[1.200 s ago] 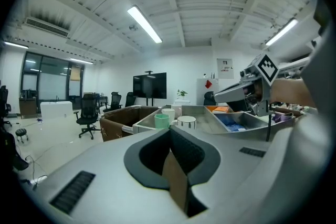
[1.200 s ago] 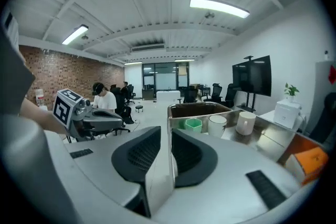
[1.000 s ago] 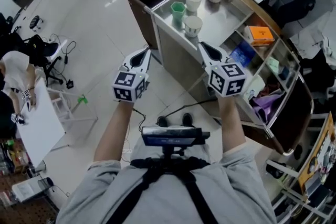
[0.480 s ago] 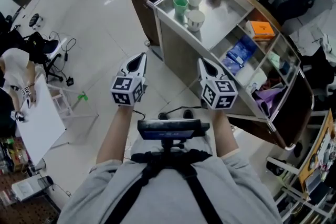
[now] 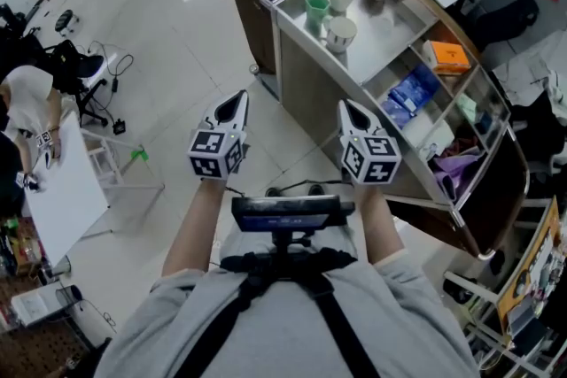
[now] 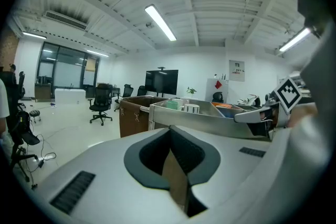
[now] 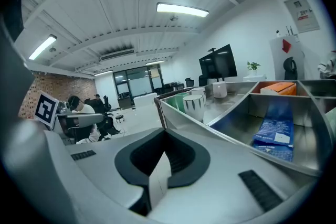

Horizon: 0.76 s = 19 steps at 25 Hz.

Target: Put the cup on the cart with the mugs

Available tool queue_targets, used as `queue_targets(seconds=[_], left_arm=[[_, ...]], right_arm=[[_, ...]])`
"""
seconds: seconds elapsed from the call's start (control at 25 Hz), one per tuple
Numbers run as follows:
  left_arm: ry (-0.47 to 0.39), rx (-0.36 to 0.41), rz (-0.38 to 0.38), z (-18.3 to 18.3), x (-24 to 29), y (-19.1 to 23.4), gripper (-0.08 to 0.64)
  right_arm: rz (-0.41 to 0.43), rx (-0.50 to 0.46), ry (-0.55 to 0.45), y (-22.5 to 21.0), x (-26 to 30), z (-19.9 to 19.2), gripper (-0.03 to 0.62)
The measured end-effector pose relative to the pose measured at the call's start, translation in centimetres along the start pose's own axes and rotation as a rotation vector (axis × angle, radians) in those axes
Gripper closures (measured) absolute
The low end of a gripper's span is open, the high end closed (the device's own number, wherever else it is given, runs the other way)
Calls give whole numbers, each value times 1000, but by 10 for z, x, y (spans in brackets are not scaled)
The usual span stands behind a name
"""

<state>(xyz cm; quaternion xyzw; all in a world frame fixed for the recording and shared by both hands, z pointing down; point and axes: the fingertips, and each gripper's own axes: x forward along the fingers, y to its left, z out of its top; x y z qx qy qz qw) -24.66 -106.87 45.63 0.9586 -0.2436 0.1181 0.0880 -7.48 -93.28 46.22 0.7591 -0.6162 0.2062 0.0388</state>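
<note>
Evidently my left tongs [image 5: 234, 100] and right tongs [image 5: 347, 109] hang closed, empty, short of the cart [image 5: 383, 38]; I'd judge the job done, since the cup [image 5: 340, 33] stands beside the mugs [image 5: 317, 9] at its far corner.

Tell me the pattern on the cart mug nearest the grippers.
The mug is white with dark vertical streaks; the right gripper view shows it best.

Open floor [image 5: 177, 40] left of the cart [image 5: 310, 88], mugs [image 5: 340, 33] on top

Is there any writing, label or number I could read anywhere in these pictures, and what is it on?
No text here can be read.
Wall notice: too small.
Blue packet, white label: blurred.
Marker cube: square pattern only, no words.
</note>
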Motion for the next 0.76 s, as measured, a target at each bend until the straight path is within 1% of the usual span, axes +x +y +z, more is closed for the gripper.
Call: queue_targets(seconds=[0.28, 0.76], left_arm=[[0, -6, 0, -2, 0, 1, 558], [1, -9, -2, -4, 0, 4, 558]], right_arm=[[20, -3, 10, 5, 3, -2, 589], [9, -32, 32, 6, 6, -2, 589]])
